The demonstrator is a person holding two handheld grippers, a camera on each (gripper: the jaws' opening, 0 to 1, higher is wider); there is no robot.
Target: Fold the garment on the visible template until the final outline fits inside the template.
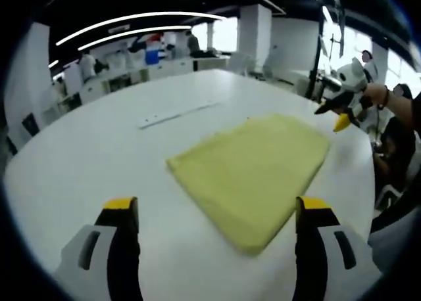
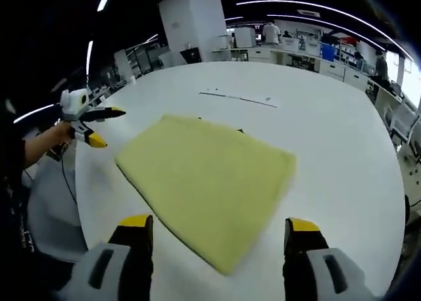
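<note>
Yellow folded garment point(image 1: 253, 179) lies on white table point(image 1: 79, 163), both tongs apart, empty

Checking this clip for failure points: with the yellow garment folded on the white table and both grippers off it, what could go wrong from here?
The template barely shows under the garment; only a dark edge peeks at its far side, so fit is hard to judge. The garment's near corner lies close to the table edge and could be dragged off. Both the left gripper and right gripper are open, so regrasping may unfold layers.
</note>
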